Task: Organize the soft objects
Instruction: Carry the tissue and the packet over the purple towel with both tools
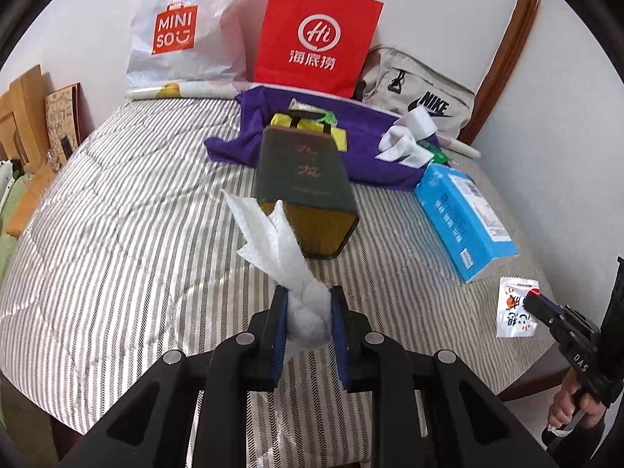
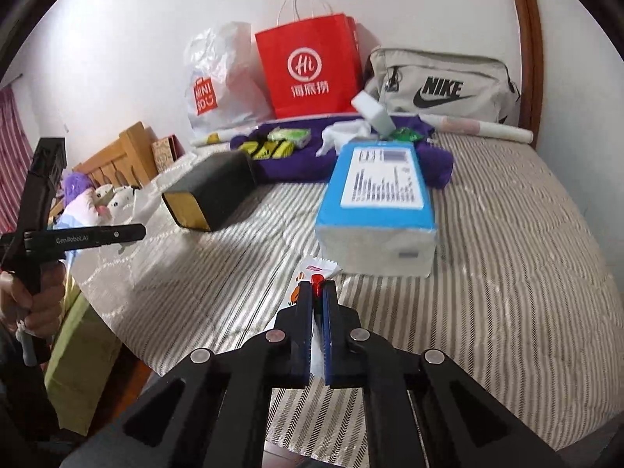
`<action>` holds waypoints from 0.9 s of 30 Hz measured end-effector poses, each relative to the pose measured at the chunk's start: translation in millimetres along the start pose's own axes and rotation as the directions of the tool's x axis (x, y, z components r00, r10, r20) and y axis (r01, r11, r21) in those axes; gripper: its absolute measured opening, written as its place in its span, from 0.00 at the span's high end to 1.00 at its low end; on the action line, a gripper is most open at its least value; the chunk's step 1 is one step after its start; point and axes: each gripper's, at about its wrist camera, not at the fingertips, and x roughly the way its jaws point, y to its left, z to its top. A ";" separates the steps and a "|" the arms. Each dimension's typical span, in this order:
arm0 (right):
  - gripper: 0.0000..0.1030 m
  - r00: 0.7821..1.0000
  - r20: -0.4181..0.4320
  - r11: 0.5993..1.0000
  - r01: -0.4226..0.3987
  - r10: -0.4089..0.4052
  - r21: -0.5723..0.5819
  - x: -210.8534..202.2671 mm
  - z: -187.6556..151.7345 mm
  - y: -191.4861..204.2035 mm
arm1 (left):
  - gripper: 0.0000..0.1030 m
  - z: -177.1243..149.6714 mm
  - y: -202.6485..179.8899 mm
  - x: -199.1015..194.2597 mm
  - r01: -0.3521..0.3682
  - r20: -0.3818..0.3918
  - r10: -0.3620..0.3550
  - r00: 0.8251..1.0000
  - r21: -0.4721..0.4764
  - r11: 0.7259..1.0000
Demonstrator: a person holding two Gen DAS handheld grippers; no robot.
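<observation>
A: What is seen nearest the left gripper (image 1: pixel 310 306)?

B: A crumpled white tissue (image 1: pixel 290 257) is clamped between its fingers — the loose end fans out and hangs above the striped bed cover (image 1: pixel 117 234).

A: And the right gripper (image 2: pixel 317 292)?

B: Its fingers are pressed almost together on a small red-capped item (image 2: pixel 318 281), whose kind cannot be told. Just beyond the tips, a white sachet (image 2: pixel 308 277) with orange print is seen lying on the cover.

A: What is found further out?

B: A dark green box (image 1: pixel 308 183) with a yellow end panel is laid on the bed, and to its right a blue tissue pack (image 1: pixel 464 214) is seen, the two well apart. Behind them a purple cloth (image 1: pixel 249 136) is spread — yellow and green packets (image 1: pixel 308 121) and a loose white tissue (image 1: pixel 401 144) are resting on it.

A: And at the wall?

B: A white plastic bag (image 1: pixel 179 27), a red paper bag (image 1: pixel 316 35) and a beige sports bag (image 1: pixel 421 93) are propped there, side by side. A rolled sheet (image 1: pixel 175 91) is laid in front of the white bag.
</observation>
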 end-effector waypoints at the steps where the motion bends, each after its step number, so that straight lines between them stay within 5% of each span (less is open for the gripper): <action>1: 0.95 1.000 0.011 1.000 -0.001 0.001 0.001 -4.4 2.8 -0.9 | 0.81 2.1 -1.0 -1.4 0.000 0.004 0.000 1.000 0.003 1.000; 27: 0.95 0.997 0.068 0.999 -0.017 0.021 -0.051 2.4 89.7 -11.1 | 0.81 83.9 -22.1 4.2 -0.013 0.064 0.010 0.998 0.046 0.999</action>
